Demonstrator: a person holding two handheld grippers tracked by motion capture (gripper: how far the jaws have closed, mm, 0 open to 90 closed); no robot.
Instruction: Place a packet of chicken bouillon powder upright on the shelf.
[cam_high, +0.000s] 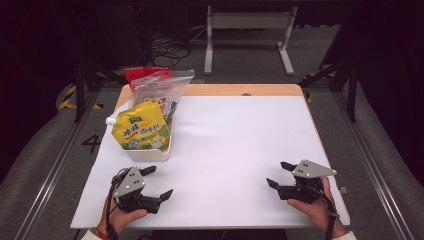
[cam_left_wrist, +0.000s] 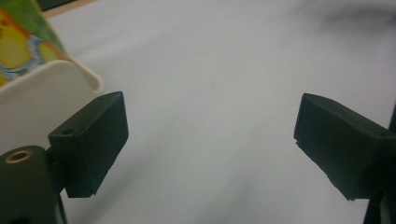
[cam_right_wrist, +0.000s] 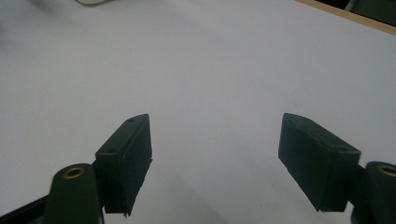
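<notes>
— Well, how do our claws stand?

— We see the left gripper (cam_high: 159, 183) spread wide and gripping nothing; the right gripper (cam_high: 280, 174) is likewise released, bare white table (cam_high: 235, 145) between its jaws.

— And the yellow pouch (cam_high: 141, 131)?

— It stands in the white bin (cam_high: 150, 154) just beyond our left gripper, not touching it. The clear bag (cam_high: 162, 90) behind is partly hidden; its contents we cannot make out.
</notes>
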